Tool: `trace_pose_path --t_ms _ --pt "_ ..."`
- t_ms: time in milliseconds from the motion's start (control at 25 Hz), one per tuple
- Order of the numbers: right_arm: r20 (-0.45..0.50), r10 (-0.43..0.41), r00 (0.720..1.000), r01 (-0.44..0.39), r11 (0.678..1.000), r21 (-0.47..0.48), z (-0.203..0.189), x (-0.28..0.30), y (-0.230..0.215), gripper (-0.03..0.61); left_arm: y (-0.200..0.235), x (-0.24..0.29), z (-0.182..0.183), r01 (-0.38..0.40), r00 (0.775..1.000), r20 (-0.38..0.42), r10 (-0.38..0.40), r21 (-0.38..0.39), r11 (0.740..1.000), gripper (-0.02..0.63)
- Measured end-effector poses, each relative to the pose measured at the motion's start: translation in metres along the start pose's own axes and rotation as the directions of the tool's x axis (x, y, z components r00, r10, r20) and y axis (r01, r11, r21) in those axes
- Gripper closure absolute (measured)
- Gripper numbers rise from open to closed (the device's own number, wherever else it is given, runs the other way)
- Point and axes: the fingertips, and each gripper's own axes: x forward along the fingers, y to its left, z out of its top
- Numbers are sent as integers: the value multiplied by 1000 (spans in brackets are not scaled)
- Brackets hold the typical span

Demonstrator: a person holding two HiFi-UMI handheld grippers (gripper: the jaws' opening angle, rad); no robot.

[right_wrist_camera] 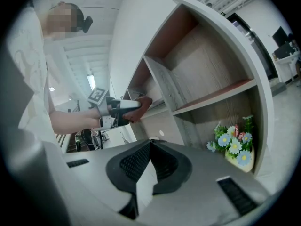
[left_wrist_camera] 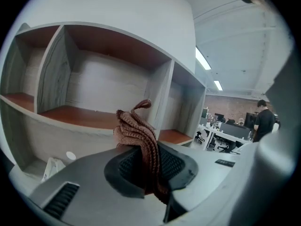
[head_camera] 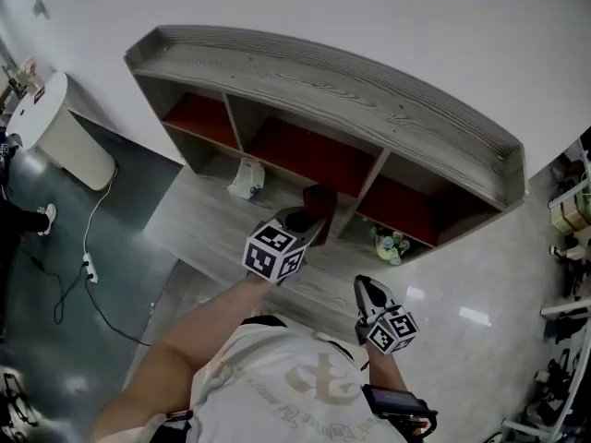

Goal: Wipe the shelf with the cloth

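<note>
**Head view.**
- One grey wood-grain shelf unit point(head_camera: 369, 90) with reddish-brown boards; three upper compartments counted.
- One reddish-brown knitted cloth point(head_camera: 320, 198), held in front of the divider between the middle and right compartments.
- Two grippers: left gripper point(head_camera: 309, 218) carrying the cloth, and right gripper point(head_camera: 367, 292) low, apart from the shelf.
- One pot of blue and white flowers point(head_camera: 390, 245), lower right compartment.
- One white crumpled object point(head_camera: 247, 179), lower left.

**Left gripper view.**
- Jaws clamped on the cloth, which stands bunched above them. No contact with a board is evident.
- Judgement: lay the bunched end flat on the reddish board. Sweep from divider to divider and keep the clamp firm.

**Right gripper view.**
- Jaws drawn together, nothing between them.
- Flower pot close by. Judgement: hold this gripper clear of it.
</note>
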Motion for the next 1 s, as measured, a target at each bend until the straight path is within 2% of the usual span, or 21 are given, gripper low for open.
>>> trace_pose_path --t_ms 240,360,520,680,800,1000 --pt "4 -41 999 41 999 3 -4 0 10 574 4 25 62 30 1000 4 -30 71 997 548" --pt "16 -72 997 72 997 -2 -2 -5 11 574 3 46 76 69 997 -50 -65 100 993 548" --pt "37 -109 993 109 994 -3 2 -10 13 574 4 76 76 136 981 -157 -118 108 985 546" --pt "42 -135 990 135 991 -4 1 -16 14 574 13 97 72 121 968 -239 -82 153 981 546" --pt "41 -154 987 154 988 0 -2 -21 12 574 15 108 70 112 959 -279 -54 196 974 546" --pt "40 -169 985 169 986 3 -3 -20 10 574 8 121 63 140 949 -312 -56 252 958 548"
